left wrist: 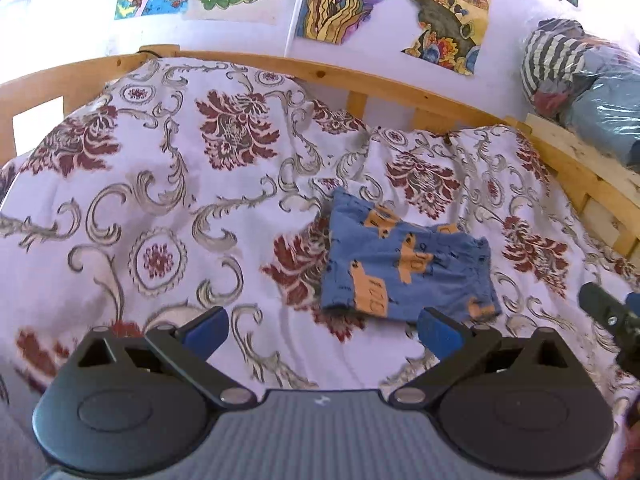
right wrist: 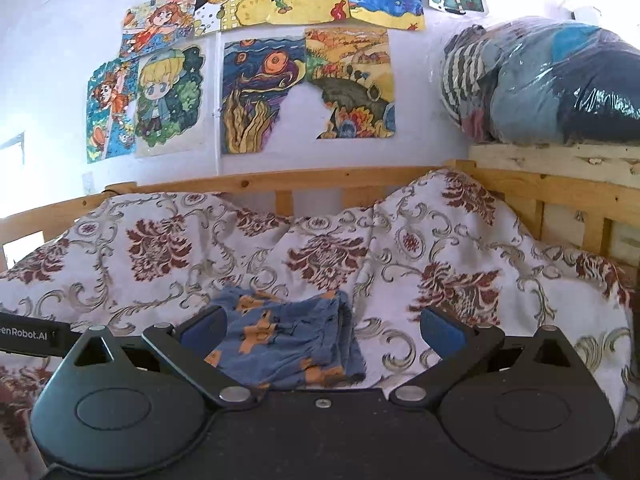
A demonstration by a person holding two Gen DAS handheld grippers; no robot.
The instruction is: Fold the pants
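Observation:
Small blue pants point(left wrist: 408, 268) with orange animal prints lie folded into a compact rectangle on the patterned bedspread point(left wrist: 168, 208). In the left wrist view they sit just beyond and right of my left gripper point(left wrist: 324, 332), which is open and holds nothing. My right gripper point(right wrist: 322, 330) is also open and hovers low over the near side of the pants point(right wrist: 288, 336); the cloth lies between and below its fingers, untouched. A dark part of the right gripper point(left wrist: 612, 316) shows at the right edge of the left wrist view.
A wooden bed rail point(right wrist: 320, 184) runs along the far side against a white wall with colourful drawings point(right wrist: 304, 88). A plastic-wrapped bundle of bedding point(right wrist: 552, 88) rests on a wooden ledge at the right. The bedspread is rumpled into humps near the rail.

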